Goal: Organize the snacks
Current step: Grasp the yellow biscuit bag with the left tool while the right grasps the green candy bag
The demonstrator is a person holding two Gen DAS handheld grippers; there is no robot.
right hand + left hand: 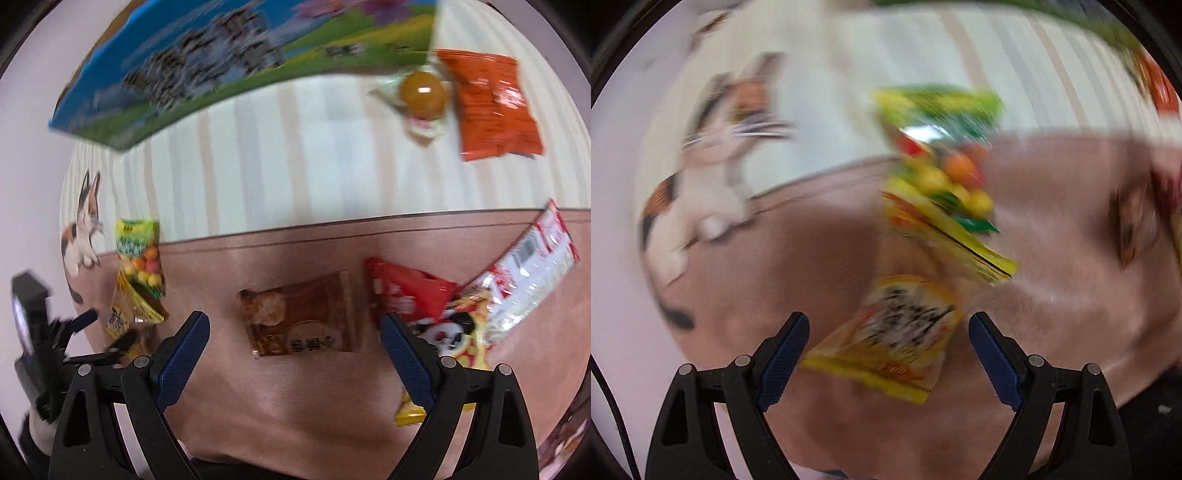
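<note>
In the blurred left wrist view, my left gripper (888,350) is open, with a small yellow snack packet (890,343) lying between its fingers on the pink mat (775,258). A green-and-yellow candy bag (942,166) lies just beyond it. In the right wrist view, my right gripper (295,350) is open over a brown snack packet (303,314). Red and white snack bags (461,295) lie to its right. The left gripper (110,332) shows at the left by the candy bag (138,266).
An orange snack bag (495,103) and a wrapped orange ball candy (423,92) lie on the striped cloth (295,166) at the far right. A blue-and-green picture box (221,59) stands at the back. A cat figure (83,236) is printed at the cloth's left edge.
</note>
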